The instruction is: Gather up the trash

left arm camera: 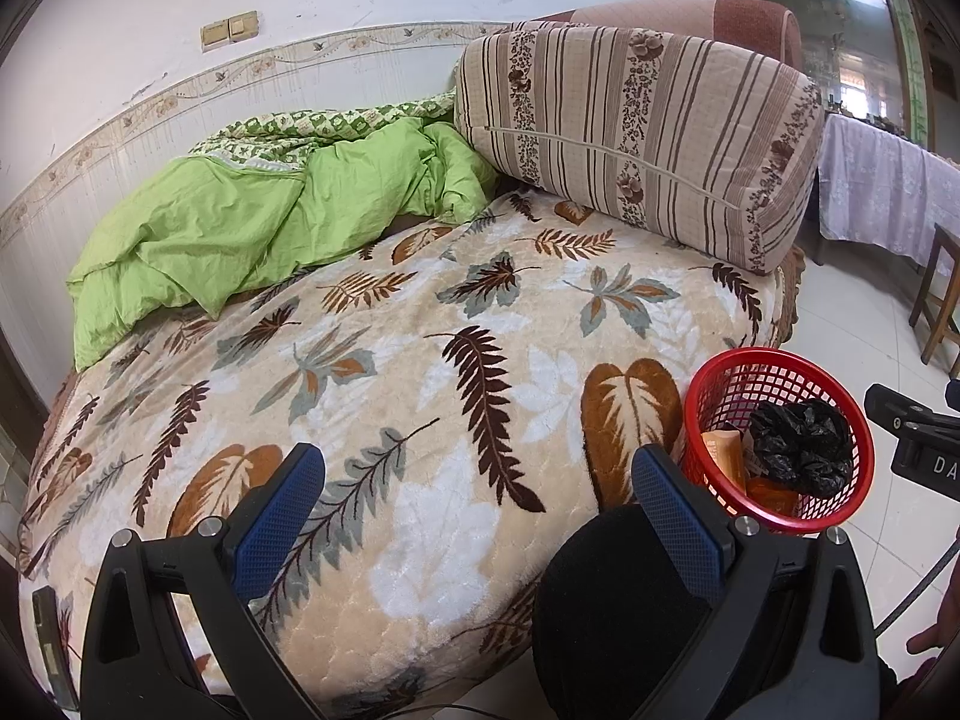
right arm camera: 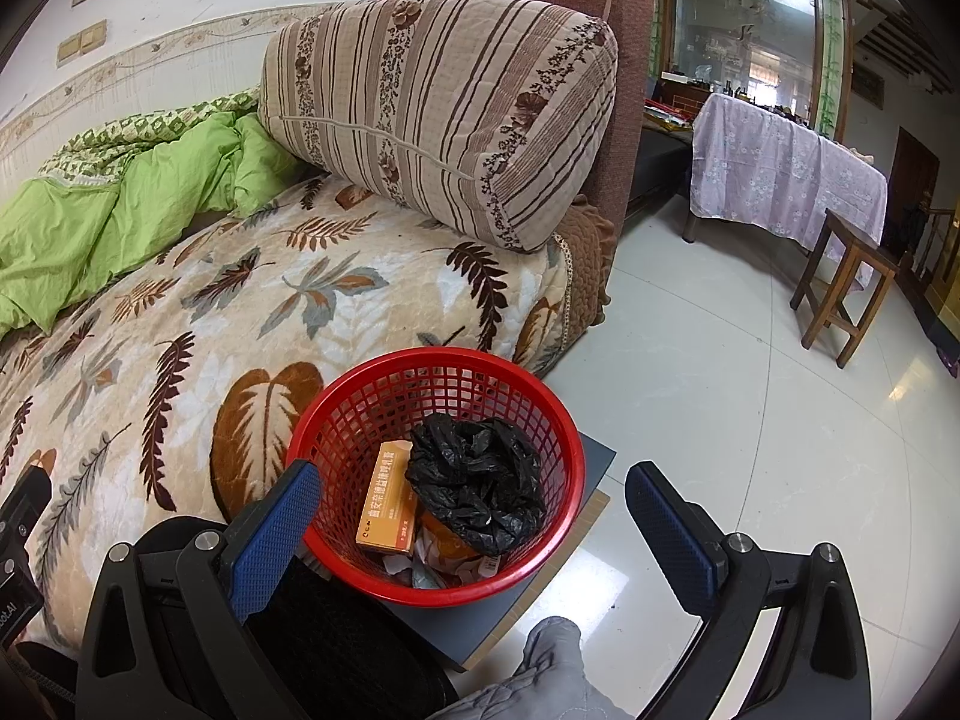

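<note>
1. Your left gripper [left arm camera: 477, 519] hangs over the near edge of the bed [left arm camera: 420, 396], its jaws spread wide with nothing between them but the leaf-patterned blanket below.
2. Your right gripper [right arm camera: 474, 531] hovers just above the red basket [right arm camera: 564, 516], its jaws also wide apart and empty; the left blue pad [right arm camera: 273, 534] overlaps the basket's near-left rim in the right wrist view, while the right one sits out over the white tile floor [right arm camera: 750, 420].
3. The basket stands on a grey board [right arm camera: 480, 618] on the floor, just beside the bed's near right corner.
4. Inside the basket you can see a crumpled black plastic bag [right arm camera: 480, 480], an orange box [right arm camera: 387, 504] leaning against the left wall, and some paper scraps [right arm camera: 420, 570] at the bottom.
5. On the bed, a green quilt [left arm camera: 258, 210] lies bunched along the far left edge by the wall, and a striped cushion [left arm camera: 642, 132] leans at the far right end against the headboard [right arm camera: 624, 90].
6. Beyond the bed, a table draped in a lilac cloth [right arm camera: 780, 168] stands on the floor with a wooden stool [right arm camera: 846, 282] near it.
</note>
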Motion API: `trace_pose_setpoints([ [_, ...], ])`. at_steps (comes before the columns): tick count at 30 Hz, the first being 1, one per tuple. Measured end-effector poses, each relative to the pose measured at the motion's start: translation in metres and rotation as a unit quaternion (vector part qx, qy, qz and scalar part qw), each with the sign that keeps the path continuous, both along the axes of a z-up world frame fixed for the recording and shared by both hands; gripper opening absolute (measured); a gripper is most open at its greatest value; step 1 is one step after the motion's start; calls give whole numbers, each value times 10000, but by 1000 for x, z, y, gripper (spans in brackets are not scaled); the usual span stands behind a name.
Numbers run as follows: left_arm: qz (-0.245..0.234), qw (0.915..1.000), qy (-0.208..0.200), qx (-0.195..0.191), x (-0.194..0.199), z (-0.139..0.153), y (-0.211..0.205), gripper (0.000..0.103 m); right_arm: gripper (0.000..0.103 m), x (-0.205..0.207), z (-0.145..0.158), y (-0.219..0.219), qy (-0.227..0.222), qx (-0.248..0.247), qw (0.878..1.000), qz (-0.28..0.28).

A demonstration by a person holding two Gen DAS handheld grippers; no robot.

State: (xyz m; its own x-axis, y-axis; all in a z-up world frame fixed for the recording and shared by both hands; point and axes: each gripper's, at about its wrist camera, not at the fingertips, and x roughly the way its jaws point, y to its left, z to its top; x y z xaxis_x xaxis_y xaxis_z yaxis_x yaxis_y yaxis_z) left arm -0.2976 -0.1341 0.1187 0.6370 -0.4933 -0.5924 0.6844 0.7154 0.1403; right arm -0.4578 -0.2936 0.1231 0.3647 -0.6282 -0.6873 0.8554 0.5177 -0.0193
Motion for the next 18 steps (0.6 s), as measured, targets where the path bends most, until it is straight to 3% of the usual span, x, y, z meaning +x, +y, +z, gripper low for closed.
trace_pose_setpoints([
  [18,16,10000,10,-9,0,2,-4,102,102,3,-4,1,51,3,10000,51],
])
